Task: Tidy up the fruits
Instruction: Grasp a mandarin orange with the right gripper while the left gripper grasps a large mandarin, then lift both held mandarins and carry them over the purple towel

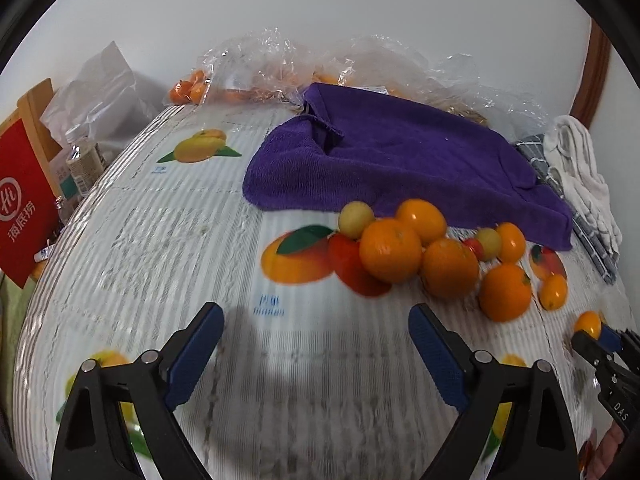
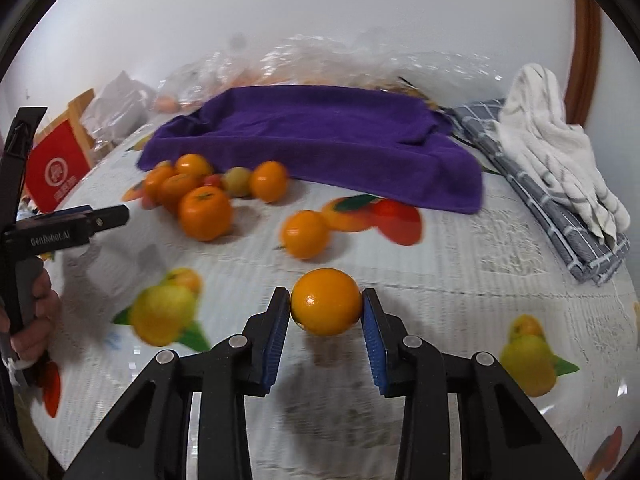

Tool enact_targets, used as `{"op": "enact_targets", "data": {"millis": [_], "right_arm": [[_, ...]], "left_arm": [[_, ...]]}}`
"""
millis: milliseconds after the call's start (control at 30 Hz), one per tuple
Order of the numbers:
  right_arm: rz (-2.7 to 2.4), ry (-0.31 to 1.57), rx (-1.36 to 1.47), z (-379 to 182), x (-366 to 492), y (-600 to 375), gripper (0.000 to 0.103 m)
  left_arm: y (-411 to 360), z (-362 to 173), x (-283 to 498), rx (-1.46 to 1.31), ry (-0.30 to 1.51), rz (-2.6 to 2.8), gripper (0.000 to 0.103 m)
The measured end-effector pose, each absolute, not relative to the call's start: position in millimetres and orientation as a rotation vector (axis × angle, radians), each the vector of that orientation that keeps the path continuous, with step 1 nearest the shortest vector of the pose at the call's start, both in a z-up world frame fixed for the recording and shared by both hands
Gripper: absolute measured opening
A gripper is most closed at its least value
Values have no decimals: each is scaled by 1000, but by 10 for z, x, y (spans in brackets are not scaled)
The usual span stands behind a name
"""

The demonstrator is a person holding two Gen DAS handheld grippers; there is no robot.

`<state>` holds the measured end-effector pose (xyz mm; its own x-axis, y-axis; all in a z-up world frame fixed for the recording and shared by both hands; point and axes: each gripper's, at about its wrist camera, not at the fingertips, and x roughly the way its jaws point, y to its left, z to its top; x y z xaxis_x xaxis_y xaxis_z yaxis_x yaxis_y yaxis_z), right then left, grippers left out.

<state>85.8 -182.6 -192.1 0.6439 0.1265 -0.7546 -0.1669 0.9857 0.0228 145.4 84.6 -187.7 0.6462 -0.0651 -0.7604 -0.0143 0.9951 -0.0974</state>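
Two claws, right claw (image 2: 326, 312) clamping orange (image 2: 326, 301), left claw (image 1: 316, 332) spread wide, empty

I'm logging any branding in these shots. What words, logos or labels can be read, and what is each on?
"Hi" in a white circle above "海底捞": red bag.
"GenRobot.AI": body of the left tool, seen from the right wrist.
"DAS": arm of the right tool, seen from the left wrist; the rest is cut off.
Blue print on the tablecloth: too blurred to read.
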Motion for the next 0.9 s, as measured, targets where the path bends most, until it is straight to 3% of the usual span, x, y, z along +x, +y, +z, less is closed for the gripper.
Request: {"op": "enact_targets", "data": {"millis": [433, 533, 700, 767, 900], "right_arm": [[176, 882, 22, -1990, 953, -1949, 36], [179, 883, 34, -1992, 964, -1956, 36], [181, 884, 40, -1998, 966, -1958, 36], [184, 885, 48, -1999, 972, -1966, 36], [188, 883, 59, -2000, 971, -1979, 36]], "left_arm": [[588, -1897, 1725, 4, 892, -130, 69], [576, -1884, 1789, -27, 895, -137, 68], [529, -1864, 1842, -61, 893, -151, 52], [517, -1861, 1865, -78, 891, -177, 38], [540, -1856, 1844, -127, 886, -200, 37]]}}
